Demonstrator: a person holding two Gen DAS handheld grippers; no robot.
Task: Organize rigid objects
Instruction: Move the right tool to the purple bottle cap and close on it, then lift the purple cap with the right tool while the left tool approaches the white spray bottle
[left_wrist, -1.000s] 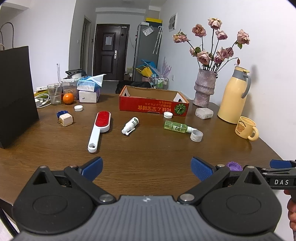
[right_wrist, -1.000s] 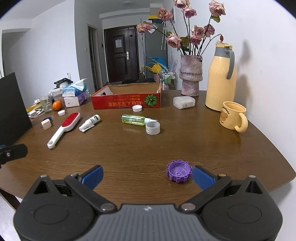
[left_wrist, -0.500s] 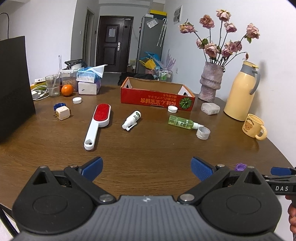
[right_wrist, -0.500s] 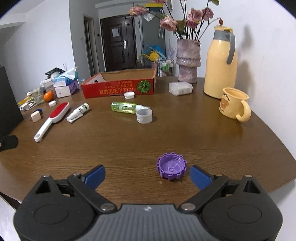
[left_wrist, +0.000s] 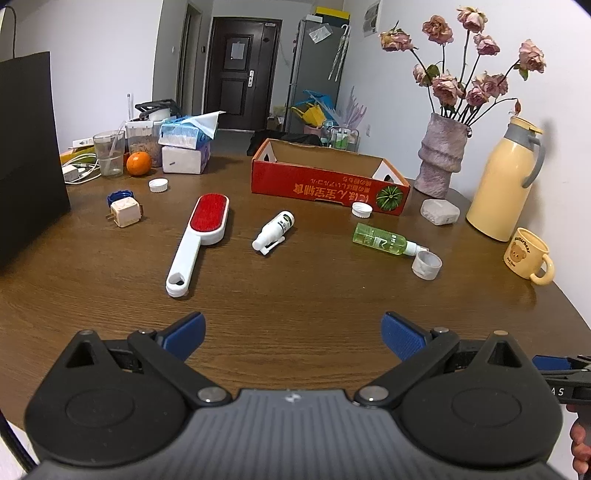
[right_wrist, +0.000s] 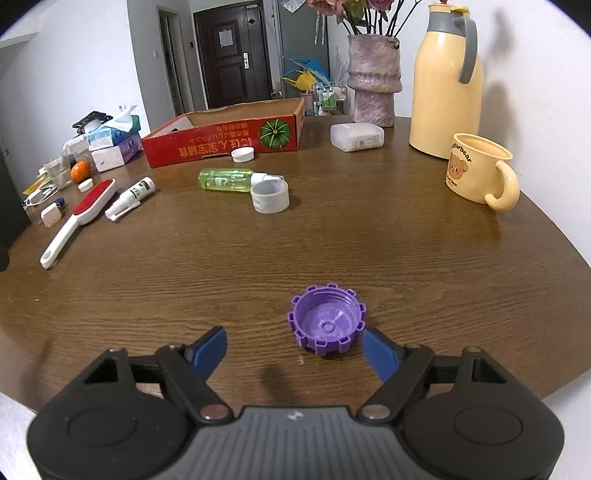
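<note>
While the left gripper (left_wrist: 291, 334) hovers low over bare wood with its blue pads spread wide and nothing between them, the table (left_wrist: 295, 288) beyond it carries, from left to right, a lint brush (left_wrist: 201, 236), a white spray bottle (left_wrist: 275, 232), a red cardboard box (left_wrist: 328, 181), a green bottle (left_wrist: 380, 240) and a yellow mug (left_wrist: 528, 256). Farther right, the right gripper (right_wrist: 295, 347) has just been closing its jaws, yet they are not on anything. A purple cap (right_wrist: 327, 319) lies open side up just ahead of the tips, close beside the right pad (right_wrist: 378, 354), well apart from the left one.
</note>
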